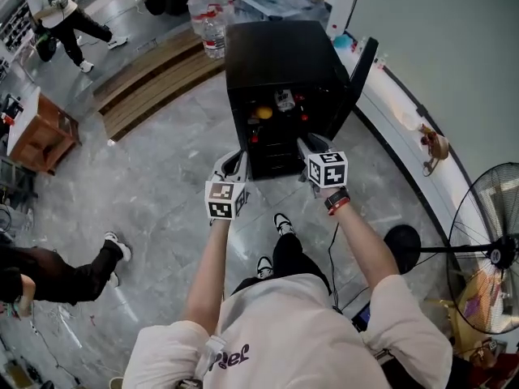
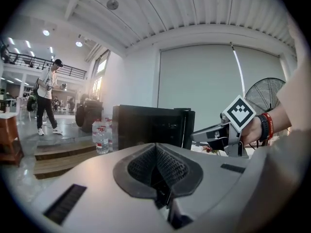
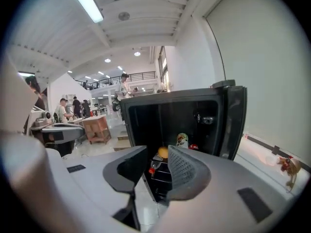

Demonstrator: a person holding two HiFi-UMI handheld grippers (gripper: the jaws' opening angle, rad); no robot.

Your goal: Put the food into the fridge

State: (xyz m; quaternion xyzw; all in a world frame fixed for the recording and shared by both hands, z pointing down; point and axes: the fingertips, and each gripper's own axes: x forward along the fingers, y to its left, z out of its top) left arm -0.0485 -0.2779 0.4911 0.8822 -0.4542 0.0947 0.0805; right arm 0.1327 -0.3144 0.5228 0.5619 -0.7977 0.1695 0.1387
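Fridge (image 1: 280, 63) is pictured with its door (image 3: 233, 120) swung open, and an orange (image 3: 163, 152) and a can (image 3: 182, 140) are already lodged on the upper shelf. The left gripper (image 2: 156, 154) is shown clenched on nothing. The right gripper (image 3: 156, 154) is shown parted, with nothing caught between its jaws. The orange is judged light, firm and prone to roll, and best taken across its middle. The can is judged stiff and smooth, and best taken about its waist. The open door at the right is reckoned the only likely obstacle. Bottles (image 1: 212, 31) are grouped behind the fridge, and a fan (image 1: 491, 250) is stood well off to the right.
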